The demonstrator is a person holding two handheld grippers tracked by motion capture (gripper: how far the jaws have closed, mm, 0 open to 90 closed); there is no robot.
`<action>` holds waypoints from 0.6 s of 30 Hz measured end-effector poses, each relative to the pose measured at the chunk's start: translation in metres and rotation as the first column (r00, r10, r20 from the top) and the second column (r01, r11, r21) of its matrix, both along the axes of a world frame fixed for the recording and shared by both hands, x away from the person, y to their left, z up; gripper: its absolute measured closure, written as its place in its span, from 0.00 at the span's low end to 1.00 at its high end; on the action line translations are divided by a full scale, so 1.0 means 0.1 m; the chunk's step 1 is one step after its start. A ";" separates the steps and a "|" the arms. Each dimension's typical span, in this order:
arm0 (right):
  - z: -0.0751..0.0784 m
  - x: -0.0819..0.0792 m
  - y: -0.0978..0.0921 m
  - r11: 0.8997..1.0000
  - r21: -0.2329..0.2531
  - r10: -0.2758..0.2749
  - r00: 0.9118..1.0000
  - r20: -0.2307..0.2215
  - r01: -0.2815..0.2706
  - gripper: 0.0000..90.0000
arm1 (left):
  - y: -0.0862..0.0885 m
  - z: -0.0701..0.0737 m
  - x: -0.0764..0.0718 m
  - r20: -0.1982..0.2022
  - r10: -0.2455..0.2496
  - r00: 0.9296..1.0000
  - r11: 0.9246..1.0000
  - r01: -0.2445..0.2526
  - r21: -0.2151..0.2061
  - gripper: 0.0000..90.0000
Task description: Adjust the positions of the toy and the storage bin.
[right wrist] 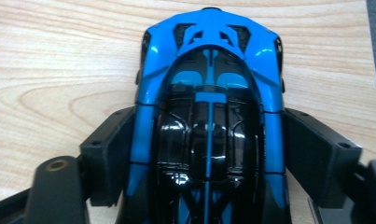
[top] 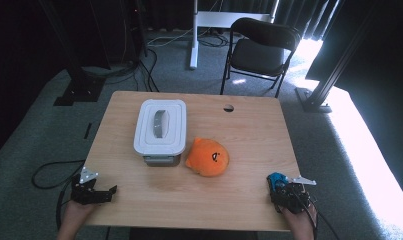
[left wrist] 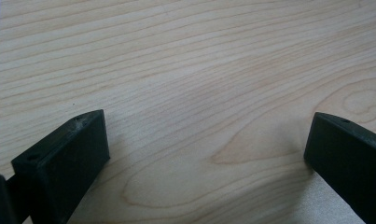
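Right gripper view: right tool [right wrist: 209, 154] clamps a blue toy car [right wrist: 209, 84], well right of the orange plush [top: 207, 157]; left tool [left wrist: 206, 154] gapes open, left of it.

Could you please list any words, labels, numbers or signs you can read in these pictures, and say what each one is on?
No readable text in any of the views.
Orange plush toy: a small dark mark on its front, too small to make out; it may be a face, not writing.
White lidded box: no label visible.
Blue toy car in the right tongs: no lettering or numbers visible.
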State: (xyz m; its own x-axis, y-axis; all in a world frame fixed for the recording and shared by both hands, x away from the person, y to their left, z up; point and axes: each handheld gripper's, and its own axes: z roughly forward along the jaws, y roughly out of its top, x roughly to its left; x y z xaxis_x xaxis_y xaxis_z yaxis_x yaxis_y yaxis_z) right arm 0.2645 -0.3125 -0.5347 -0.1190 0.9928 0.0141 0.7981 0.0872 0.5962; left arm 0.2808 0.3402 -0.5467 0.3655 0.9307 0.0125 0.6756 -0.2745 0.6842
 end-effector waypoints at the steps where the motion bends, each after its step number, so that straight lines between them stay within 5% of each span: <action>1: 0.00 0.00 0.00 1.000 0.000 0.001 1.000 0.003 -0.001 0.25 | 0.00 0.00 0.00 0.000 0.001 1.000 1.000 -0.001 -0.001 0.00; 13: 0.04 0.06 0.00 0.999 -0.003 0.037 0.999 -0.010 -0.037 0.28 | 0.00 0.00 0.00 0.001 0.000 1.000 1.000 0.000 -0.001 0.00; 18: 0.13 0.20 0.02 0.985 -0.003 0.170 0.985 0.007 -0.170 0.28 | 0.00 0.00 0.00 0.000 0.000 1.000 1.000 0.000 -0.001 0.00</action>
State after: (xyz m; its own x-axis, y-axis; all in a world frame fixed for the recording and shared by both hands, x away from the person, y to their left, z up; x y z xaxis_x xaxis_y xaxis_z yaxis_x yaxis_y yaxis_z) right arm 0.2849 -0.3107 -0.5221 -0.2860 0.9582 0.0098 0.7669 0.2227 0.6018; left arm 0.2806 0.3403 -0.5467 0.3652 0.9308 0.0118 0.6755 -0.2737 0.6847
